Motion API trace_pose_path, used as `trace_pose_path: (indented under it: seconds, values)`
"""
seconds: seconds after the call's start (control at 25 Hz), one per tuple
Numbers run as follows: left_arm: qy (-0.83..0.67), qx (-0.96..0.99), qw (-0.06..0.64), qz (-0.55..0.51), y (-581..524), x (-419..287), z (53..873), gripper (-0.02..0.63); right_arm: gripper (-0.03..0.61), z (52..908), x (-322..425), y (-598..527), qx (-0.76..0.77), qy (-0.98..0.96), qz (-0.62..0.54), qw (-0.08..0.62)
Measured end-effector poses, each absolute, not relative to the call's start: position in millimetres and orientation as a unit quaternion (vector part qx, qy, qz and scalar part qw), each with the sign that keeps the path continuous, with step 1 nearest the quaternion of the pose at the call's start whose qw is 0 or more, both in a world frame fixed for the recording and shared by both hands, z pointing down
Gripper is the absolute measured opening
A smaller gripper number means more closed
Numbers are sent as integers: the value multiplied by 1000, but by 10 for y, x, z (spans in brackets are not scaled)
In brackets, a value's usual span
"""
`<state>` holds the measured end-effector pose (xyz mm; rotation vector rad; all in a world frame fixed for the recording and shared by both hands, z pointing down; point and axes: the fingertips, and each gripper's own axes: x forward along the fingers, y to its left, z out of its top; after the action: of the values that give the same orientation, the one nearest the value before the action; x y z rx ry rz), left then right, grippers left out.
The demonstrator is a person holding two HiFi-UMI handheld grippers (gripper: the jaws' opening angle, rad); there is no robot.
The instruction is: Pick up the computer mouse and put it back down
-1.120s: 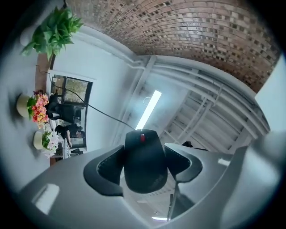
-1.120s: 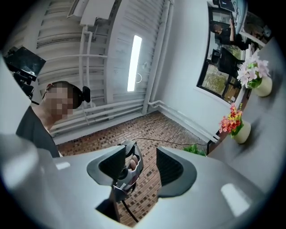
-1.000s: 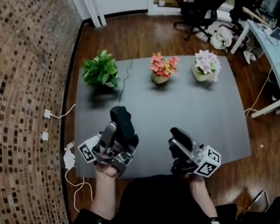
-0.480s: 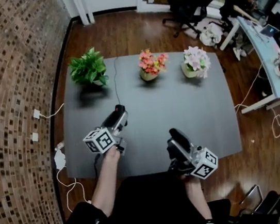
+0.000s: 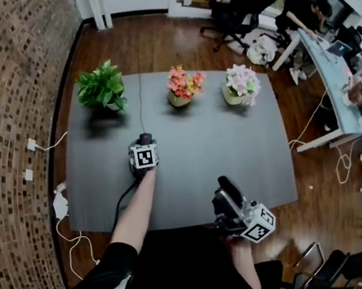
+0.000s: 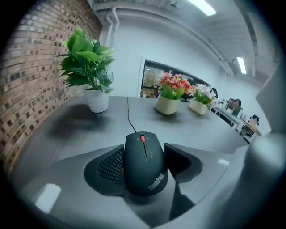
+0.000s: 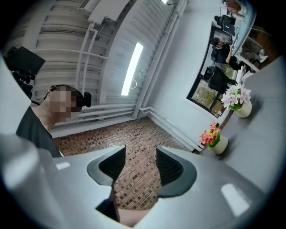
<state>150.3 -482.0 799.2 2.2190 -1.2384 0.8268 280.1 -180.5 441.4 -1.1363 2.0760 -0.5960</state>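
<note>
Left claw (image 6: 145,154) has come down from high in front of me to counter (image 5: 236,152). Mouse (image 6: 143,172) still clamped between pads, mid-counter. Can't tell if it rests yet. Likely only release left. Right claw (image 7: 139,159) open, empty, at near edge. Plant (image 5: 100,86) and two flower pots (image 5: 182,86) well beyond. Cable (image 5: 140,106) trails back. Nothing blocks.
</note>
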Motion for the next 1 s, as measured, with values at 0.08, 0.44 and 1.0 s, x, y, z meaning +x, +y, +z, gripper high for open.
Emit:
trace_pose_path:
  seconds: [0.08, 0.44, 1.0]
  values:
    - [-461, 792, 220, 336, -4858, 1477, 8137, 282, 210, 4422, 2839, -1778, -442, 796, -229, 344]
    - [-484, 749, 259, 371, -4871, 1308, 8516, 282, 210, 4466, 2783, -1789, -441, 796, -241, 337]
    - [-457, 811, 239, 274, -4309, 714, 8072, 333, 209, 4414, 2165, -1981, -416, 817, -256, 306]
